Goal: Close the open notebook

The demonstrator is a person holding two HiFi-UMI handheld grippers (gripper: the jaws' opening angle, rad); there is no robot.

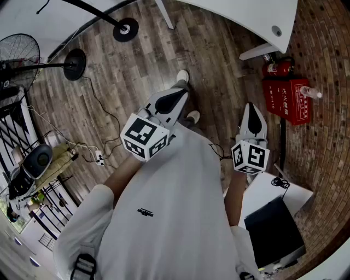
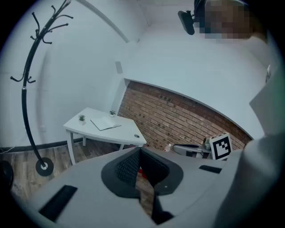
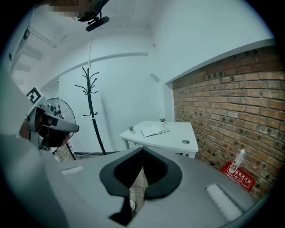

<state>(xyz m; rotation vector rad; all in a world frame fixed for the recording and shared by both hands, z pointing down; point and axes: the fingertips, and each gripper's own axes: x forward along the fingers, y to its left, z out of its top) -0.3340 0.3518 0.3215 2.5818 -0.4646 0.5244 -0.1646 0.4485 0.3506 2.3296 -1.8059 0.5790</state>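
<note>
The open notebook point(image 2: 105, 124) lies on a white table point(image 2: 129, 133) across the room, by a brick wall. The right gripper view shows the same notebook point(image 3: 154, 130) on that table point(image 3: 180, 133), next to two small potted plants. In the head view only the table's edge point(image 1: 240, 16) shows at the top, and the notebook is out of sight. I stand on the wooden floor well away from the table. My left gripper point(image 1: 178, 97) and right gripper point(image 1: 251, 112) are held out in front of me, tilted slightly down. Both are shut with nothing between their jaws point(image 2: 139, 153) point(image 3: 141, 153).
A black coat stand point(image 2: 31, 89) rises left of the table. A standing fan point(image 1: 19, 54) and cables point(image 1: 98, 158) are on my left. A red fire-extinguisher box point(image 1: 287, 98) sits by the brick wall. A dark flat object point(image 1: 273, 229) rests on a white surface at my right.
</note>
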